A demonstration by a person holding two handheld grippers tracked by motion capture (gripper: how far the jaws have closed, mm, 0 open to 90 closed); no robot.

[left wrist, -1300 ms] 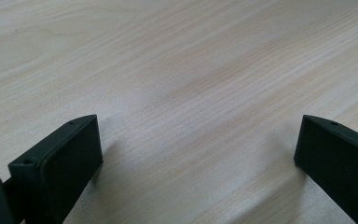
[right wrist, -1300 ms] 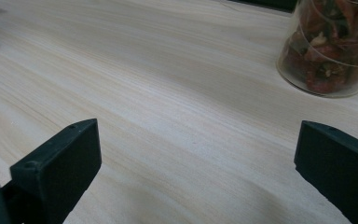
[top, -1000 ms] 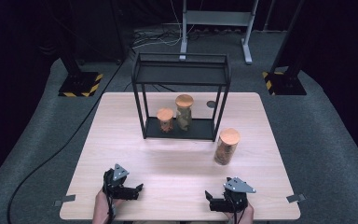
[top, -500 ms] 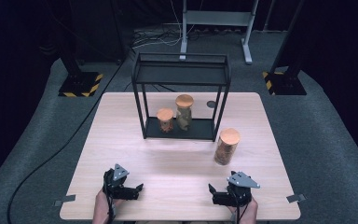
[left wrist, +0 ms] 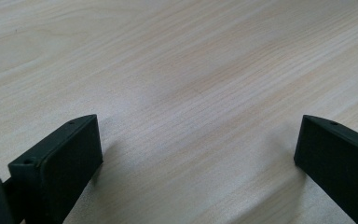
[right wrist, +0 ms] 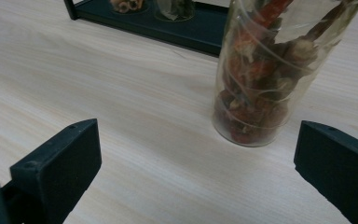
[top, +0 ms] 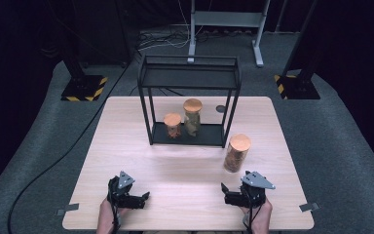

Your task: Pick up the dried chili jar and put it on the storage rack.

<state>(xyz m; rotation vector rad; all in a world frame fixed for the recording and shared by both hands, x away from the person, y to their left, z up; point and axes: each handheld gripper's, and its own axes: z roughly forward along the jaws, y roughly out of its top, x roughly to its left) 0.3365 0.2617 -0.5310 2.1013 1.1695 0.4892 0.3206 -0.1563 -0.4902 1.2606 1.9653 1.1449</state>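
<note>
Reaching with your right tongs (top: 230, 191), spread wide and empty like the left tongs (top: 141, 199), you square both jaws around the jar (right wrist: 270, 74) low, keeping it upright.

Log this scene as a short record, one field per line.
surface: wooden table
rack: black two-tier shelf at table's far middle
on rack: short jar and taller jar, both cork-lidded
loose item: jar of dried chillies, upright on table, right of rack
left gripper: open, holding nothing
right gripper: open, jar ahead between jaws, apart
</note>
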